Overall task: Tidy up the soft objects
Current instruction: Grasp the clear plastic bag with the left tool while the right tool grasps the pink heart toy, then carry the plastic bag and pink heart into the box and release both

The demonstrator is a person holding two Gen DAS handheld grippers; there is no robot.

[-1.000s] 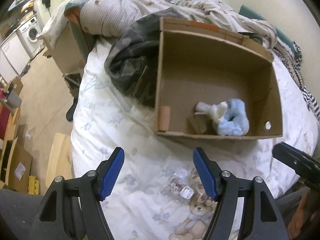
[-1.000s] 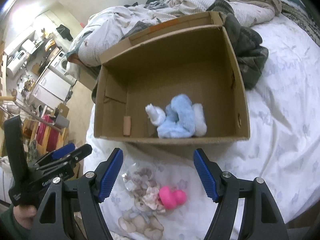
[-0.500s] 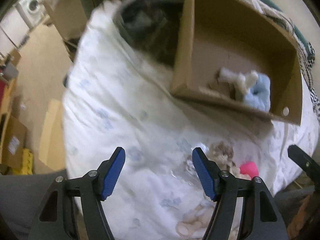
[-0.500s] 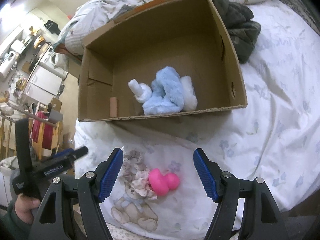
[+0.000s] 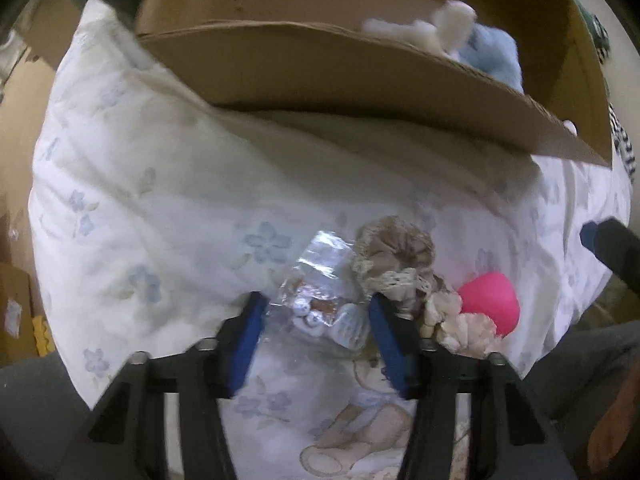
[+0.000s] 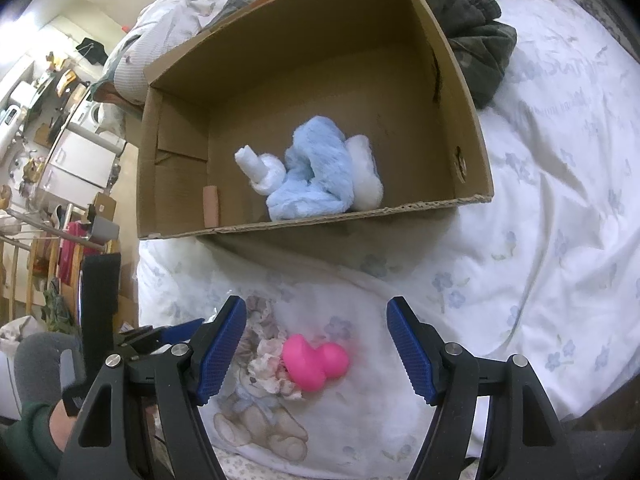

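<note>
A cardboard box (image 6: 460, 92) lies on the bed with a blue and white plush toy (image 6: 316, 172) inside; the box (image 5: 360, 76) and the plush toy (image 5: 488, 48) also show in the left wrist view. On the sheet in front lie a clear plastic bag of small items (image 5: 320, 292), beige lace scrunchies (image 5: 400, 256) and a pink rubber toy (image 6: 314, 362). My left gripper (image 5: 316, 320) is open, low over the bag, its jaws either side of it. My right gripper (image 6: 316, 340) is open just above the pink toy (image 5: 490, 300).
A dark camouflage garment (image 6: 476, 40) and rumpled bedding (image 6: 180, 28) lie behind the box. The bed's left edge drops to a floor with cardboard (image 5: 16, 316) and laundry machines (image 6: 80, 152). A teddy bear print (image 6: 260, 424) is on the sheet.
My left gripper has swung right and dropped down to the plastic bag, which now sits between its jaws. My right gripper has come a little closer to the pink toy.
</note>
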